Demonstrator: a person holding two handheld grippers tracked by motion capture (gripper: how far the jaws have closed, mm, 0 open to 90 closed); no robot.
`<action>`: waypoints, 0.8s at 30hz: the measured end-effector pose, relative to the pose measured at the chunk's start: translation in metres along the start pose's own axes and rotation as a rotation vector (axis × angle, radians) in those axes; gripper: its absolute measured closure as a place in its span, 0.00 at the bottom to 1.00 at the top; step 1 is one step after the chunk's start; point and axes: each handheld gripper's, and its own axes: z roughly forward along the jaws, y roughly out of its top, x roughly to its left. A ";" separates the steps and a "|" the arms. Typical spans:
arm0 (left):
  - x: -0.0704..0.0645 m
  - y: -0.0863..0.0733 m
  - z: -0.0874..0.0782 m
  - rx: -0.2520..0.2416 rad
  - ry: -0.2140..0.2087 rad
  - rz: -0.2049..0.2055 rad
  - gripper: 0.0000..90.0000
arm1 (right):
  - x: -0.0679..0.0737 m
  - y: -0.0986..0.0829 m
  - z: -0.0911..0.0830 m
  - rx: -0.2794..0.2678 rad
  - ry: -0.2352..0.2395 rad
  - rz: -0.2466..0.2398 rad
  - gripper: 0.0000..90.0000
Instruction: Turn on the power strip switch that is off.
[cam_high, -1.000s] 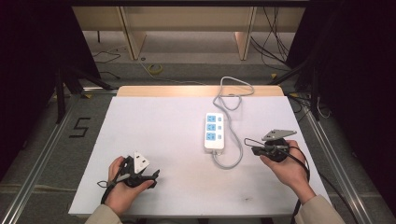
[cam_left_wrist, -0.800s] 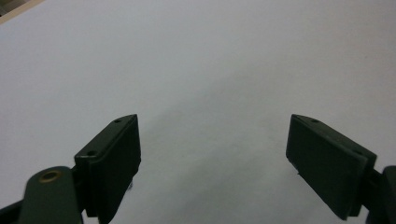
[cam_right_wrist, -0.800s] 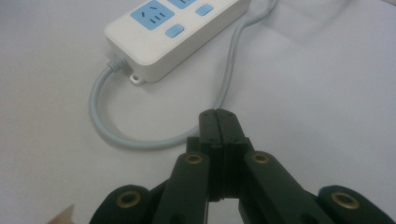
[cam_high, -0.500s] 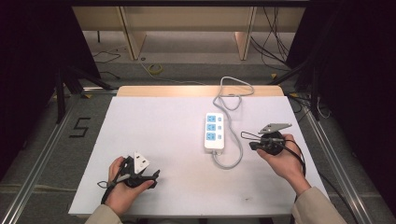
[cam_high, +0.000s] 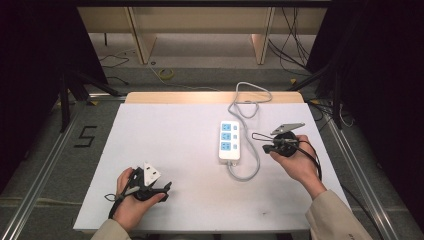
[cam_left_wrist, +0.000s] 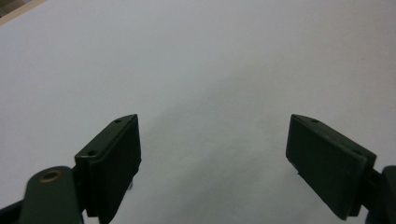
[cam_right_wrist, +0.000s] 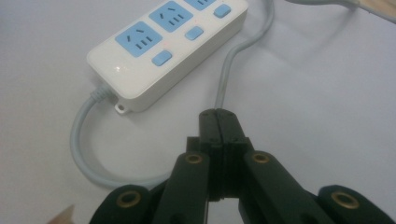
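Note:
A white power strip (cam_high: 229, 139) with blue sockets lies in the middle of the white table (cam_high: 175, 135); its grey cable (cam_high: 250, 167) loops around its near end and runs off the far edge. The right gripper view looks down on the strip (cam_right_wrist: 168, 44) and the cable (cam_right_wrist: 84, 144) just ahead of the jaws. My right gripper (cam_high: 265, 148) hovers just right of the strip, jaws pressed together with nothing between them (cam_right_wrist: 218, 122). At the table's near left my left gripper (cam_high: 167, 187) rests low, jaws wide apart over bare table (cam_left_wrist: 212, 154).
A wooden strip (cam_high: 215, 97) borders the table's far edge. Beyond it are shelf legs and loose cables on the floor (cam_high: 165, 75). Metal rails (cam_high: 55, 150) run along both sides of the table. A "5" mark (cam_high: 86, 136) is on the floor at left.
My right gripper has moved left and slightly away from me, closer to the power strip and its cable. The left gripper has stayed where it was.

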 end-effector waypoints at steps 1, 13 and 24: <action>0.000 0.000 0.000 0.000 0.000 0.000 0.20 | 0.000 0.002 0.001 0.002 -0.002 0.000 1.00; -0.001 0.000 0.001 -0.001 -0.001 0.001 0.20 | -0.002 0.015 0.010 0.014 -0.002 0.003 1.00; -0.002 0.001 0.001 0.004 -0.004 0.009 0.20 | -0.003 0.024 0.018 0.020 -0.002 0.005 1.00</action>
